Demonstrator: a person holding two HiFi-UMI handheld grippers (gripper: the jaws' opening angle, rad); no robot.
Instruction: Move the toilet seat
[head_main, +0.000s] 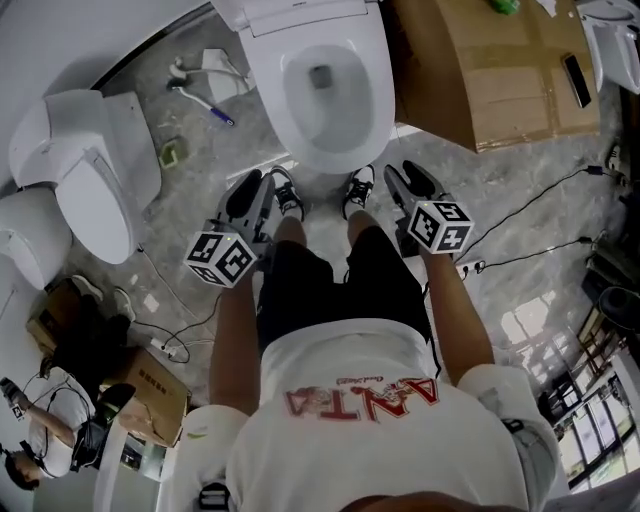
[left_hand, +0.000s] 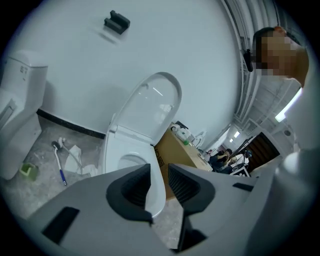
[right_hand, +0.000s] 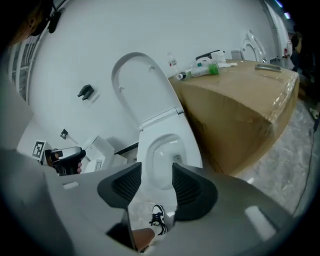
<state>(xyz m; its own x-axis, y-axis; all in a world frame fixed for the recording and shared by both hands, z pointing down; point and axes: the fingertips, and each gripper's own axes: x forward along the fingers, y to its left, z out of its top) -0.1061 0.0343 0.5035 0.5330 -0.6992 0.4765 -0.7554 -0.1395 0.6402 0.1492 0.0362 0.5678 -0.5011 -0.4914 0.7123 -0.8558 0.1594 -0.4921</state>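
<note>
A white toilet stands in front of me, its seat ring lying flat on the bowl and its lid raised against the tank. My left gripper hangs near the bowl's front left, above my left shoe. My right gripper hangs near its front right. Both are apart from the toilet. In the left gripper view the gripper stands open by a narrow gap, with the seat and upright lid beyond it. In the right gripper view the gripper is open wider, framing the seat under the lid. Neither holds anything.
A large cardboard box stands right of the toilet. Other white toilets stand at the left. A toilet brush and paper lie on the floor left of the bowl. Cables run across the right floor. A person sits bottom left.
</note>
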